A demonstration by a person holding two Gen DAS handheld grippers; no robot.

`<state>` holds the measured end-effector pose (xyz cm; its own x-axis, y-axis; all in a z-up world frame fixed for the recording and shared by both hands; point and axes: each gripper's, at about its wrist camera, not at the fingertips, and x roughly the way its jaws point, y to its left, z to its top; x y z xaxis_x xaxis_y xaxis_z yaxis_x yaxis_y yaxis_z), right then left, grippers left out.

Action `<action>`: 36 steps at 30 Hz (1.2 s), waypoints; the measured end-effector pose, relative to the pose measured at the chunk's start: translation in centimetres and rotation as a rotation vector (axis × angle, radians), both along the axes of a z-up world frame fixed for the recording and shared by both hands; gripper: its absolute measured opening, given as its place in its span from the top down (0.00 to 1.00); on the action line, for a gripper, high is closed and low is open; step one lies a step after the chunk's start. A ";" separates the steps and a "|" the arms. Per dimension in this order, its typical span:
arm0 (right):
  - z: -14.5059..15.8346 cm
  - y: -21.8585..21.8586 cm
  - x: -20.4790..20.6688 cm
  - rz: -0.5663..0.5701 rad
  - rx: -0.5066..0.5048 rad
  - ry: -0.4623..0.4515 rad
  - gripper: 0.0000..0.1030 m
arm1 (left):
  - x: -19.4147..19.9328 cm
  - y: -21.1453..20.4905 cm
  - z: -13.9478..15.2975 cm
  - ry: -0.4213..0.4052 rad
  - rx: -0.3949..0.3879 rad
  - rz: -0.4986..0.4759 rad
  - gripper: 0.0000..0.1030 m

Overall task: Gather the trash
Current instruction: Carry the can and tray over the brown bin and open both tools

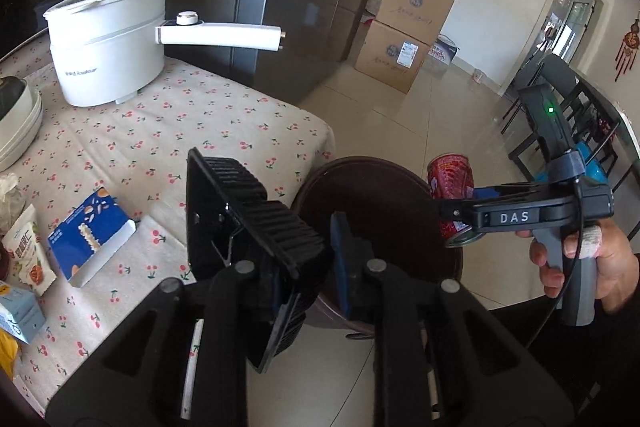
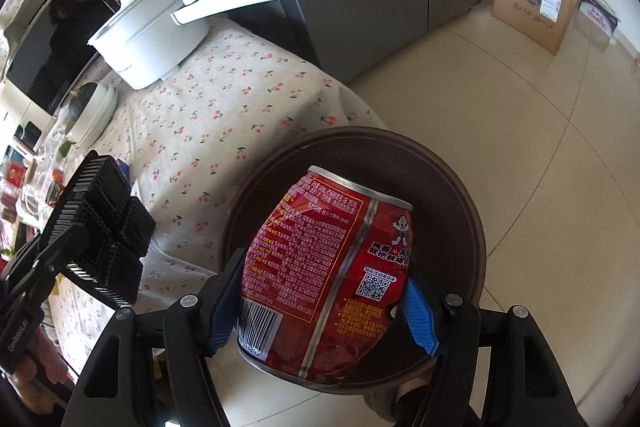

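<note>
Both claws are out past the table edge, above a dark round bin that stands on the floor at lower centre of both views. Right claw is clamped on a dented red can, blue pads pressed into its sides near the barcode end; the can hangs tilted, directly over the bin mouth, probably lined up for a drop. Left claw grips a black ribbed plastic tray by one edge, the jaws nearly together on the thin wall; the tray sticks up and to the left, over the table corner and close to the bin rim, so it looks second in line. Bin interior reads dark; contents cannot be told, since the can and claws cover most of the opening. Left on the cherry-print cloth: a white electric pot with lid on and long handle, upper left of the left view, contents hidden; a blue snack box lying open-ended with nothing visible inside; snack packets at the left edge, likely more trash to fetch. Stacked cardboard boxes stand by the far wall, closed.
</note>
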<state>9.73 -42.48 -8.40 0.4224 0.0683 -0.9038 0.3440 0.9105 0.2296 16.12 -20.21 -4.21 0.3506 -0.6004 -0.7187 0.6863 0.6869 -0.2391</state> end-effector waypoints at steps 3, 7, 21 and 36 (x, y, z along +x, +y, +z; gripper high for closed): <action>-0.5 -1.1 -0.7 -0.020 0.007 0.005 0.31 | 0.5 -0.6 -0.8 0.027 -0.009 0.011 0.78; -0.9 -2.3 -1.2 -0.034 0.009 0.010 0.31 | -0.5 -1.8 0.0 0.008 -0.035 -0.024 0.79; -1.4 -5.8 -3.4 -0.091 0.011 0.024 0.31 | -2.0 -7.2 -1.7 0.056 -0.113 -0.177 0.78; -1.9 -5.8 -2.9 -0.078 0.003 0.050 0.31 | -0.4 -5.3 -4.0 0.080 0.023 -0.022 0.22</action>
<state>6.83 -48.23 -10.31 0.3810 0.0401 -0.9237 0.4245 0.8799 0.2133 15.69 -25.55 -8.22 0.2784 -0.5902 -0.7578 0.6803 0.6781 -0.2782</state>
